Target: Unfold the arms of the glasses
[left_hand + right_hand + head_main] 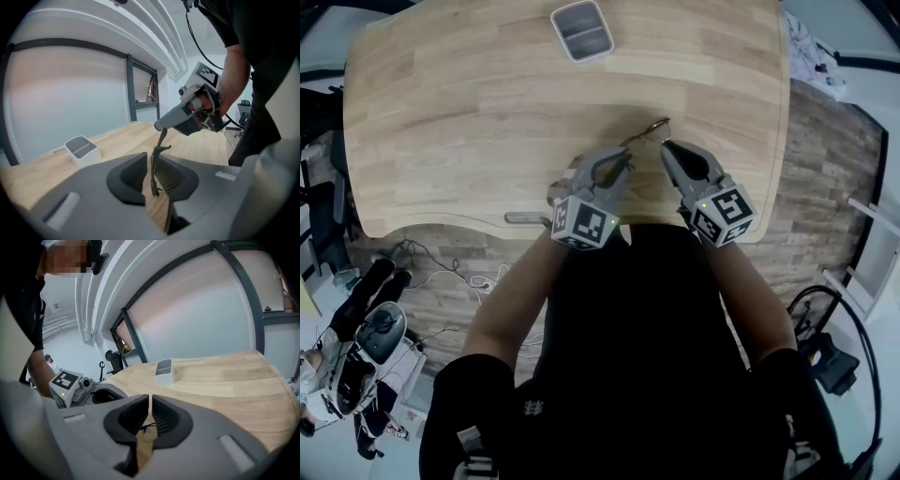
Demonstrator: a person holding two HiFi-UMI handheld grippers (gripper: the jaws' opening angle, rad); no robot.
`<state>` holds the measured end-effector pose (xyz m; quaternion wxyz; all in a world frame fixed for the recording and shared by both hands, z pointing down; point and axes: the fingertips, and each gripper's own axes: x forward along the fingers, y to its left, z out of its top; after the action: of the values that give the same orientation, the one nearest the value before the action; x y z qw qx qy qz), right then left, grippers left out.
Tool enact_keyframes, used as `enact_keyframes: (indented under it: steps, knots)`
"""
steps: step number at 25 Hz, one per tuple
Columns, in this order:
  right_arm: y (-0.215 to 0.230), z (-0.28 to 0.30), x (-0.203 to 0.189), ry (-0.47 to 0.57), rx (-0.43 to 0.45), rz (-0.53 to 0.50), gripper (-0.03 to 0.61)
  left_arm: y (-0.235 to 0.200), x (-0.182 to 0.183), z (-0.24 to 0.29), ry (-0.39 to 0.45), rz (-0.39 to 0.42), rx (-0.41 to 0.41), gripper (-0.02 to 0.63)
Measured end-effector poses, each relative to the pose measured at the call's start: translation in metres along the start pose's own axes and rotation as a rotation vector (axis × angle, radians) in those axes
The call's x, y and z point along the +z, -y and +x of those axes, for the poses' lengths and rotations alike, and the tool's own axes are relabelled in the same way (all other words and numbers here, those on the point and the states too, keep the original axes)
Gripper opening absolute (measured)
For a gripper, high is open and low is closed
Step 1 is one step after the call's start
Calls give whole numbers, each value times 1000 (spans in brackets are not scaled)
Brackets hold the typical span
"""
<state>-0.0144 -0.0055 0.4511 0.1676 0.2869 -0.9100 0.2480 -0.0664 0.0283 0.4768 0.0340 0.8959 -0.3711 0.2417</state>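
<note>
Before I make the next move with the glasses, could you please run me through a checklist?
1. Is the right gripper shut on the glasses? Ok.
2. Is the left gripper clamping the arm? Not ok: the arm stands between its jaws with a gap beside it.
3. Are the glasses held off the table? Ok.
4. Is the grey tray well away from both grippers? Ok.
5. Is the arm fully unfolded? Cannot tell.
</note>
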Motion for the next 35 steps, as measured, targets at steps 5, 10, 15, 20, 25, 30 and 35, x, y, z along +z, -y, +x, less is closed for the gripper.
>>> enact_keyframes:
  steps: [5,10,15,20,25,30,35]
  knots:
    - [-7,5,-1,-12,17,-3,21,-4,-5,-9,2,-20,24,74]
    - [-16,8,-2,-19,42,-14,21,-2,-10,-20,5,-30,43,77]
    - [-24,8,-6,-27,56,-25,21,2,-14,-26,3,-37,56,77]
    - [-28,6,-10,-35,65,-29,21,9,-20,-27,-3,-50,58,97]
    - [-28,-1,-16,-41,69,-29,21,17,-23,-24,-12,-62,58,144]
    - [-27,-8,-21,-43,67,-20,21,25,-27,-30,-19,-74,64,147]
    - [-28,-13,-25,-50,75,-21,21,30,-34,-38,-27,-89,90,152]
